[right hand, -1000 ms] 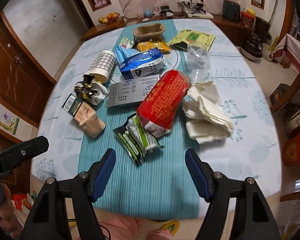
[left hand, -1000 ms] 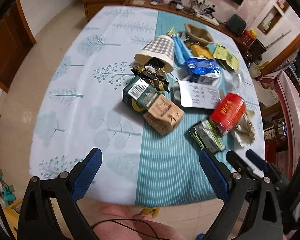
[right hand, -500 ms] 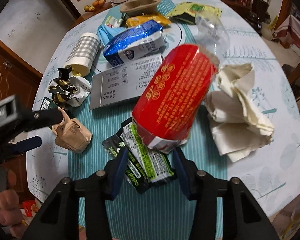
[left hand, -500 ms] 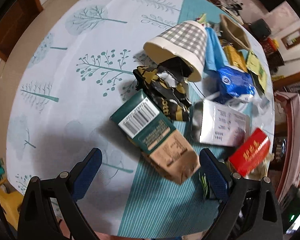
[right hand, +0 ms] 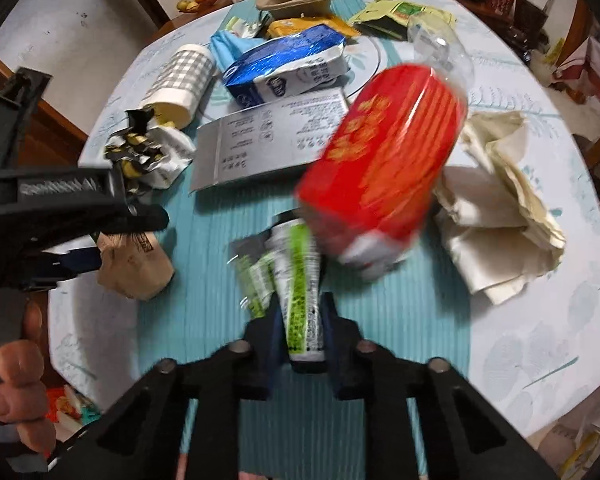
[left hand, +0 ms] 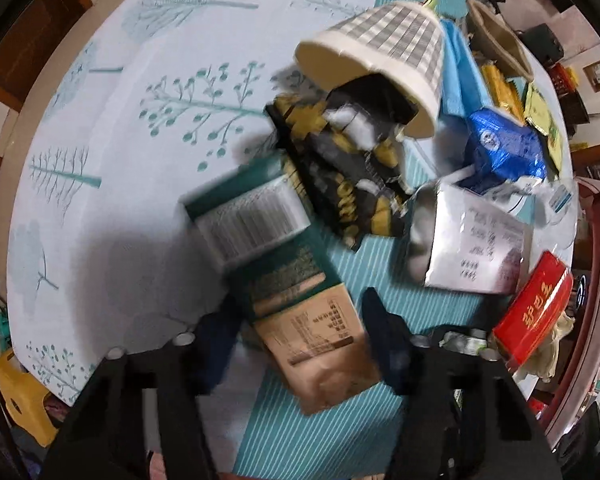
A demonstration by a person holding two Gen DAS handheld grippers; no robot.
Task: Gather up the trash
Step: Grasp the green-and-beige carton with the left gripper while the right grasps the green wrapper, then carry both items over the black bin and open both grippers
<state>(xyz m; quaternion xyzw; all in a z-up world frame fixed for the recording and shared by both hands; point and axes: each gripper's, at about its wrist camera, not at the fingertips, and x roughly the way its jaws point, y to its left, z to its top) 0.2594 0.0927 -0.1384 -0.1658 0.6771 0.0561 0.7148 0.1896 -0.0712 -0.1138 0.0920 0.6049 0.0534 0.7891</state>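
Trash lies heaped on a table with a teal runner (left hand: 340, 432). In the left wrist view my left gripper (left hand: 304, 332) points down over a crushed green-and-brown carton (left hand: 320, 344). Its jaws are closing with the brown end between them. The right pad is at the carton's edge and a thin dark gap shows at the left pad. In the right wrist view my right gripper (right hand: 302, 314) is closing on a green-and-white wrapper (right hand: 296, 280), and both pads squeeze it. A red pack (right hand: 384, 160) lies partly over that wrapper's far end.
A checked paper cup (left hand: 384, 48), a black-and-gold wrapper (left hand: 352, 172), a silver pouch (left hand: 472, 248) and a blue bag (left hand: 500, 152) crowd beyond the carton. Crumpled napkins (right hand: 496, 208) lie right of the red pack. A person's hand (right hand: 16, 384) holds the left gripper.
The left gripper came down over the carton and its jaws narrowed around it. The right gripper sank toward the table and its jaws closed onto the green-and-white wrapper.
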